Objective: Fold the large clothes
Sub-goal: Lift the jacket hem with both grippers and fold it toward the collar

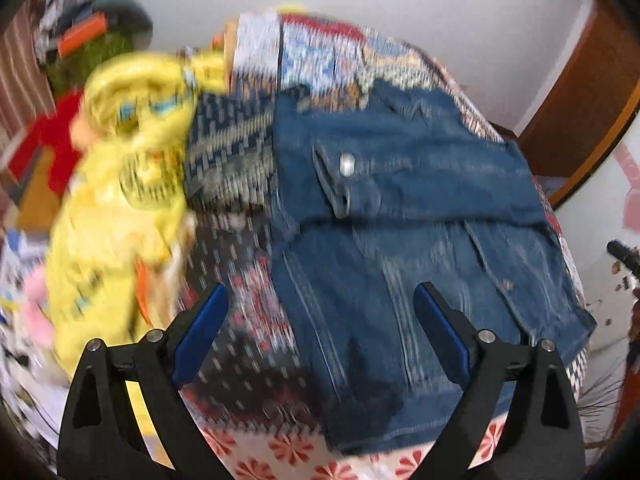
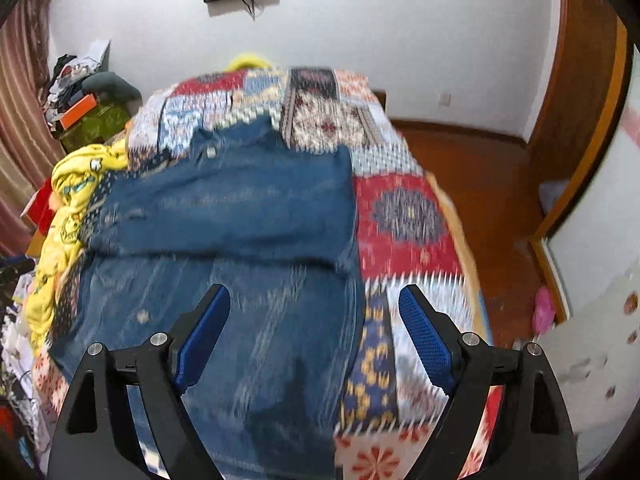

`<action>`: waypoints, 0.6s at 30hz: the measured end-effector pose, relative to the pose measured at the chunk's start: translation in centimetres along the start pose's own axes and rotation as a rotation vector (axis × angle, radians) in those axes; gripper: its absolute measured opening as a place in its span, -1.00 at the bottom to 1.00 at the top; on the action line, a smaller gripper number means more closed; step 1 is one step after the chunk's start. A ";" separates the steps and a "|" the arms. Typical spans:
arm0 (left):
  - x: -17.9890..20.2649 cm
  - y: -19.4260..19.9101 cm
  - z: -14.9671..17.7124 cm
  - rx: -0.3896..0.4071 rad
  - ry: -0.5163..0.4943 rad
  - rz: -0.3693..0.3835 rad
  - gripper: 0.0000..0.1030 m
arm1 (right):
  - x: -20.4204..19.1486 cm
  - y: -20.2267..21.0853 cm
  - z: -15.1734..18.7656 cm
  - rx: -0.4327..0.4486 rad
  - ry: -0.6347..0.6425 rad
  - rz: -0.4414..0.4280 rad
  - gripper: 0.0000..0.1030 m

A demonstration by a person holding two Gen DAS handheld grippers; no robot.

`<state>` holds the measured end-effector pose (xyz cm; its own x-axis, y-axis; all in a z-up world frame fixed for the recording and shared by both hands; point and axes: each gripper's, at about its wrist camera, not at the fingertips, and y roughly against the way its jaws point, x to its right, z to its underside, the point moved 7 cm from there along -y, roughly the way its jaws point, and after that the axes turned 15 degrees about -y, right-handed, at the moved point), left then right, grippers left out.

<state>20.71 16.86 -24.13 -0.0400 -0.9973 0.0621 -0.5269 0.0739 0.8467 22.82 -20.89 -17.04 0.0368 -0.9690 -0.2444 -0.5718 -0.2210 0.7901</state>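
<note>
A blue denim jacket (image 1: 400,208) lies spread on a patchwork bedspread (image 1: 248,344), with a sleeve folded across its middle and a metal button showing. It also shows in the right wrist view (image 2: 240,216). My left gripper (image 1: 320,300) is open and empty, above the jacket's near left edge. My right gripper (image 2: 314,300) is open and empty, above the jacket's near right edge. Both views are blurred.
A crumpled yellow garment (image 1: 120,184) lies left of the jacket on the bed (image 2: 404,216). A cluttered shelf with an orange box (image 2: 78,110) stands far left. Wooden floor (image 2: 496,184) and a white cabinet (image 2: 592,264) are right of the bed.
</note>
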 end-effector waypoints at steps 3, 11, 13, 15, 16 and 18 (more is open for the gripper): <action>0.1 -1.8 2.6 -0.063 0.050 0.052 0.82 | 1.4 -0.8 2.1 -0.053 -0.038 0.014 0.63; 1.1 -5.6 7.9 -0.177 0.191 0.191 0.82 | 4.5 -4.3 7.1 -0.267 -0.238 -0.055 0.63; 1.4 -6.2 8.9 -0.197 0.209 0.208 0.82 | 4.6 -4.6 7.9 -0.303 -0.271 -0.085 0.64; 1.6 -6.5 9.6 -0.200 0.247 0.250 0.82 | 4.2 -4.7 8.3 -0.320 -0.287 -0.135 0.64; 1.7 -6.6 9.9 -0.194 0.269 0.271 0.82 | 4.0 -4.6 8.4 -0.320 -0.291 -0.158 0.64; 1.9 -6.4 10.4 -0.184 0.294 0.295 0.80 | 3.5 -4.5 8.5 -0.329 -0.293 -0.196 0.64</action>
<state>15.22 14.55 -34.91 0.0906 -0.8935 0.4398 -0.3681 0.3803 0.8484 18.55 -22.33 -26.20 -0.1414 -0.8441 -0.5172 -0.2855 -0.4655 0.8377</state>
